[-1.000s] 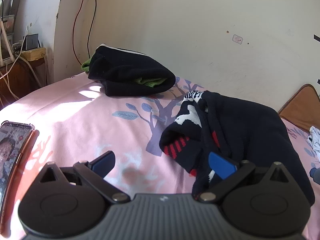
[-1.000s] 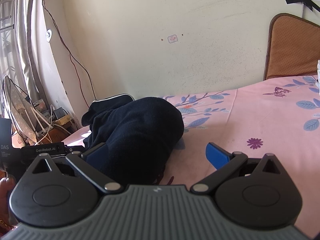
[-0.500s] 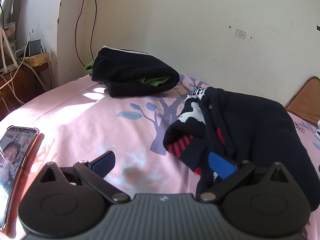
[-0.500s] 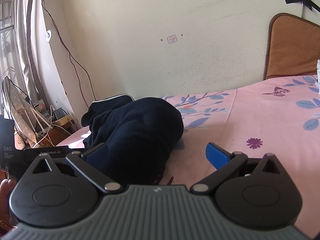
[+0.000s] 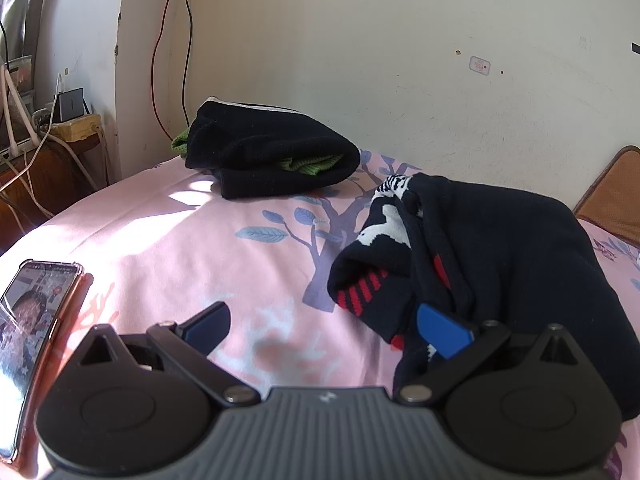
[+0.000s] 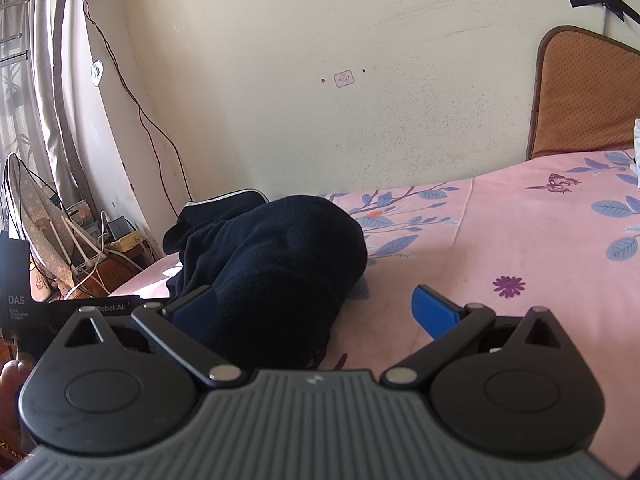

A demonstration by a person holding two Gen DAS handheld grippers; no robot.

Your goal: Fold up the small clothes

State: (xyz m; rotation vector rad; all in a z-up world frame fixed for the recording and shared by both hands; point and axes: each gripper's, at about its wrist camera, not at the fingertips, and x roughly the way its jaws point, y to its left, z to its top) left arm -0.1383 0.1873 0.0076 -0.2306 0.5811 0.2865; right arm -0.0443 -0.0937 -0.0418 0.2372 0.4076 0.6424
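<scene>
Pink floral bedsheet (image 5: 168, 248) covers the bed in both wrist views. At the far left of the left wrist view a smartphone (image 5: 28, 320) lies flat on the sheet with its screen lit. Next comes the left gripper (image 5: 322, 326), its blue-tipped jaws spread wide and holding nothing: one fingertip is over bare sheet, the other sits against the near edge of a dark navy garment (image 5: 500, 264). That garment lies crumpled on the sheet, showing a white pattern and red stripes on its turned-up left side. Farther back, near the wall, a folded black garment (image 5: 272, 156) with green fabric showing inside rests on the sheet, well apart from the navy one. A brown headboard (image 5: 616, 204) edges in at the far right.

In the right wrist view, cables and a power strip (image 6: 120, 240) sit at the far left beside a curtain. The right gripper (image 6: 316, 308) has its jaws wide apart and gripping nothing; the left finger is against the navy garment (image 6: 280, 264), the right finger over bare sheet. Whether the left finger actually touches the cloth I cannot tell.
</scene>
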